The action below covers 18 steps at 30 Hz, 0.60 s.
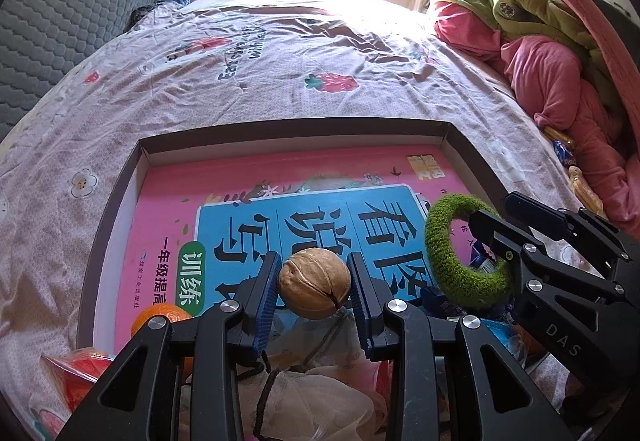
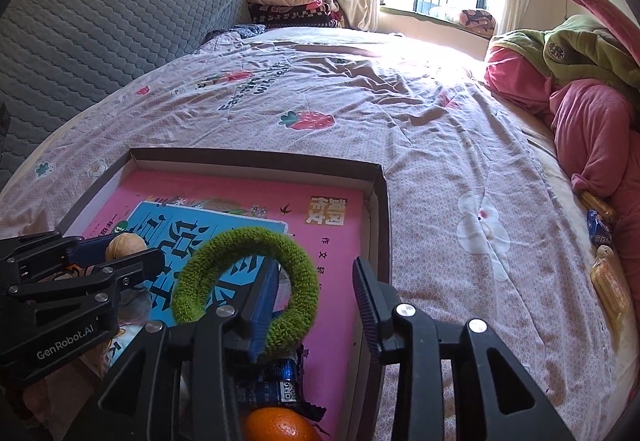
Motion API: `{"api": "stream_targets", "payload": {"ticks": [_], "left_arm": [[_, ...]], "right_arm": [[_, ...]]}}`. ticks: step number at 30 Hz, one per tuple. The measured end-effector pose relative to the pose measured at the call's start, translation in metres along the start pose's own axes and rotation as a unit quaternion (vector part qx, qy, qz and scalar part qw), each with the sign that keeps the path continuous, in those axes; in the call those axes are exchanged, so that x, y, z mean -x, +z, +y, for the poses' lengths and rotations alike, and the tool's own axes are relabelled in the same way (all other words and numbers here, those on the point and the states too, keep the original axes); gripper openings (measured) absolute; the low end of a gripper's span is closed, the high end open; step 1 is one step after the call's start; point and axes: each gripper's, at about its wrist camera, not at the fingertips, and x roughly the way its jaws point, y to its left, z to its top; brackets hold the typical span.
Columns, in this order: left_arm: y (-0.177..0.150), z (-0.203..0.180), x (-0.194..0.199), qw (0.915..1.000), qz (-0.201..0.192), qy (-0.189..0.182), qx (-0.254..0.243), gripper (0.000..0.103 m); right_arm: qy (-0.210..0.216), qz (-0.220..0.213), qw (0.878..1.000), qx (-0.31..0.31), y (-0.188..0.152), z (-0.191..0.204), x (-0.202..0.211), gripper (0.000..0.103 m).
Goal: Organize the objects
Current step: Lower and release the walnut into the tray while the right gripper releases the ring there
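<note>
Sunlit bedroom, a bed [image 1: 280, 73] under a strawberry-print quilt, and on it a shallow box [image 1: 288, 131] lined with a pink workbook [image 1: 168, 193].

Left wrist view: the left tongs [image 1: 314, 283] are closed on a walnut [image 1: 314, 283], one blue pad on each flank, holding it above the workbook. I judge it light, hard and rounded, so it could roll out of a loose pinch; a grip across its widest girth suits it. Just right of these tongs hangs a green knitted ring [image 1: 444, 273] on the right tongs.

Right wrist view: the right tongs [image 2: 316, 305] stand apart, pads not pressing. The ring loops over the left-hand finger [image 2: 262, 315] only, above the box. It looks soft, light and unlikely to slip or break; pinching one side of the band should do. Below the tongs lie a tangerine [image 2: 280, 427] and a blue wrapper [image 2: 276, 385].
</note>
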Motion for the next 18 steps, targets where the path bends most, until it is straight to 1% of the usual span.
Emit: {"api": "stream_targets", "payload": {"ticks": [8,12,18], "left_arm": [[0.000,-0.001,0.001,1.0000,0.002,-0.001,0.000,0.035],[-0.001,-0.002,0.002,1.0000,0.000,0.001,0.000,0.035],[-0.001,-0.003,0.003,1.0000,-0.001,0.002,-0.001,0.035]], "right_arm": [[0.003,-0.005,1.000,-0.005,0.002,-0.001,0.005,0.042],[0.007,-0.007,1.000,-0.010,0.003,-0.003,0.008,0.046],[0.011,-0.013,1.000,-0.008,0.004,0.000,0.014,0.046]]}}
